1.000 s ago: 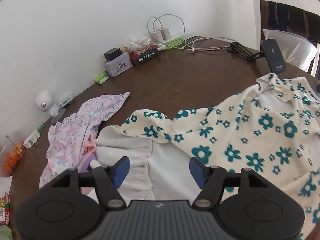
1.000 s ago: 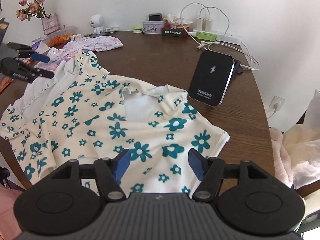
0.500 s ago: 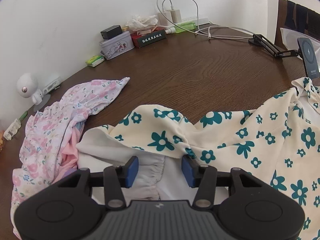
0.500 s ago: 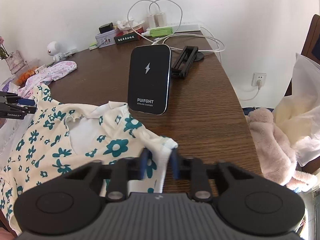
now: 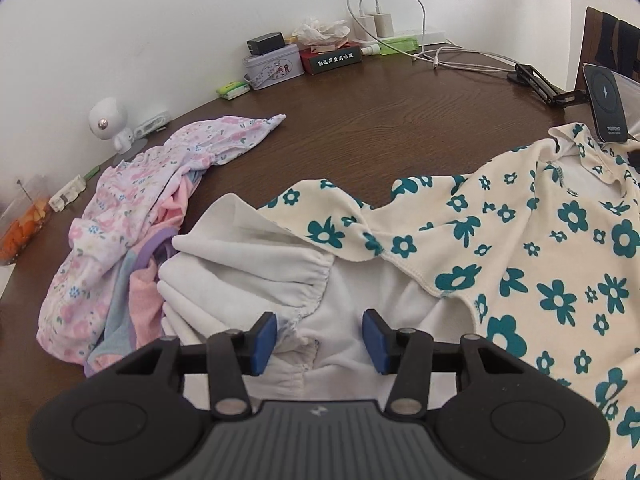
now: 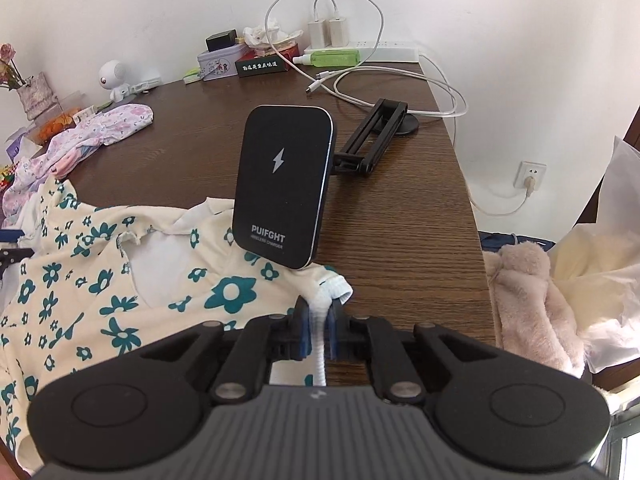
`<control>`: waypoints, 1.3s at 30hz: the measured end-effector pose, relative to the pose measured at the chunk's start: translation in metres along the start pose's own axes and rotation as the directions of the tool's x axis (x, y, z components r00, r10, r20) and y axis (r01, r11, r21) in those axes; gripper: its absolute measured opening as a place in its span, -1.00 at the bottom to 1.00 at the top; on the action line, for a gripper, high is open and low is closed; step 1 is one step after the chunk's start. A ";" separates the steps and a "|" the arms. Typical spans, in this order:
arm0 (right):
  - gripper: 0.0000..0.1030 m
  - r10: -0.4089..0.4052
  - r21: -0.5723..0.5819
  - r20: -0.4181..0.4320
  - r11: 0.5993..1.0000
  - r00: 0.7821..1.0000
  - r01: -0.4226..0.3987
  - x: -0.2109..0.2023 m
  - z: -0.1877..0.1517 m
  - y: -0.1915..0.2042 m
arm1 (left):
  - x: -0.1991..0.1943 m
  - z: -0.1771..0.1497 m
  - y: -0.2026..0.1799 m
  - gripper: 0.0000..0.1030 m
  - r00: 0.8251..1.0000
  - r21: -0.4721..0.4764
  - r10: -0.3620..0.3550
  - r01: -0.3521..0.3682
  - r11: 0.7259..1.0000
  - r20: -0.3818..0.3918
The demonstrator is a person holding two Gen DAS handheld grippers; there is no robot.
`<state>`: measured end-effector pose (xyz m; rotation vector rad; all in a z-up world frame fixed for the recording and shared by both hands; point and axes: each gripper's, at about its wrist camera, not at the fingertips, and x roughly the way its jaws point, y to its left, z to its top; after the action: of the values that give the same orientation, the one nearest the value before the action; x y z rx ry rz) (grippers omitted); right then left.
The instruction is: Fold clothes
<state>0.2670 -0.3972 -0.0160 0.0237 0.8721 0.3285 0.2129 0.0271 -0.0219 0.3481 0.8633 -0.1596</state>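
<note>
Left wrist view: floral dress (image 5: 540, 248) spread on counter (image 5: 400, 128), white lining turned up at hem, presumably for two-corner lift. Left tongs (image 5: 319, 339) half-spread, straddling gathered white hem, pads not pressing.

Right wrist view: right tongs (image 6: 319, 334) clenched on dress's white cuff (image 6: 334, 294), beside wireless charger (image 6: 286, 188), probably anchoring far corner for fold.

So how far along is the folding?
Barely started. Nothing looks folded: the flowered dress lies spread on the table. The right gripper pinches its edge; the left gripper straddles its white gathered hem, not pinching. The pink clothes wait, crumpled.
</note>
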 end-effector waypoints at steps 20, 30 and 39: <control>-0.21 0.293 -0.487 -0.189 0.801 0.937 -0.349 0.001 -0.039 0.265 | 0.024 0.004 0.056 -0.53 0.999 0.044 -0.029 0.027 0.999 0.037; -0.14 0.296 -0.527 -0.157 0.781 0.942 -0.334 0.020 -0.046 0.303 | 0.030 -0.010 0.107 -0.48 0.999 -0.073 0.034 -0.031 0.997 0.038; 0.03 0.331 -0.488 -0.101 0.805 0.938 -0.337 -0.022 -0.037 0.269 | -0.053 -0.036 0.099 0.52 0.980 -0.014 -0.119 0.123 0.992 0.160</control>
<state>0.1524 -0.1521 0.0179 -0.3123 0.7694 0.8854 0.1801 0.1325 0.0206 0.2568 0.7283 -0.2864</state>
